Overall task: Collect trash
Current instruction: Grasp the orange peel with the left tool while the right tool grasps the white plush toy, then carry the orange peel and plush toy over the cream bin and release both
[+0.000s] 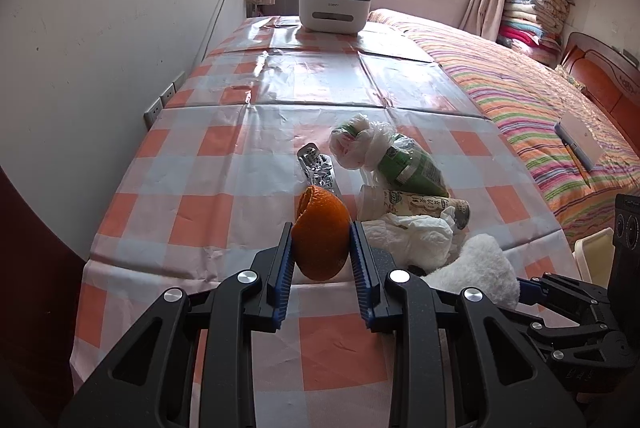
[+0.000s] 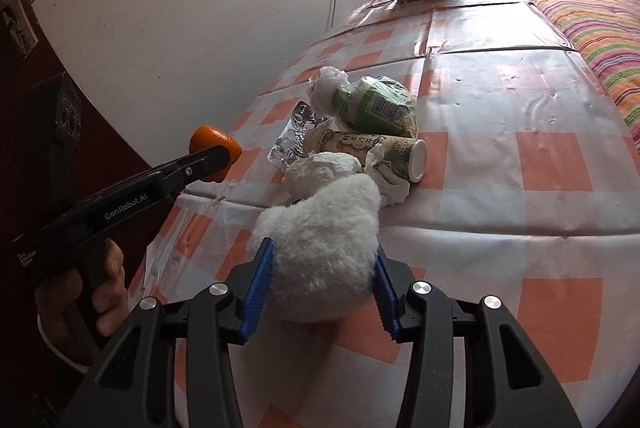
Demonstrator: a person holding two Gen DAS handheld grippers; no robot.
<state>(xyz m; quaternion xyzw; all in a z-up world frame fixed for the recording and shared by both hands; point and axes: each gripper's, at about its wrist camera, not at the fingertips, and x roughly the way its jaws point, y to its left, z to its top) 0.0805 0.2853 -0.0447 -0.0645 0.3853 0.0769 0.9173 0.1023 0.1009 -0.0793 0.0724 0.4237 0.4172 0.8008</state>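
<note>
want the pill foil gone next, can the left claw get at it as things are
Probably not yet: the left claw is shut on the orange peel, so it has no free jaws. The blister pack itself lies exposed just beyond.

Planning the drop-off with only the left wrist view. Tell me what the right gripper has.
Observer: The right gripper has both blue pads pressed on a white fluffy wad.
Operator: Confirm the orange peel is off the table.
Observer: Side-on, the orange peel in the left gripper looks lifted clear of the tablecloth.
Operator: Report what's behind the peel.
Observer: A silver blister pack, flat beside the cream-labelled bottle.
</note>
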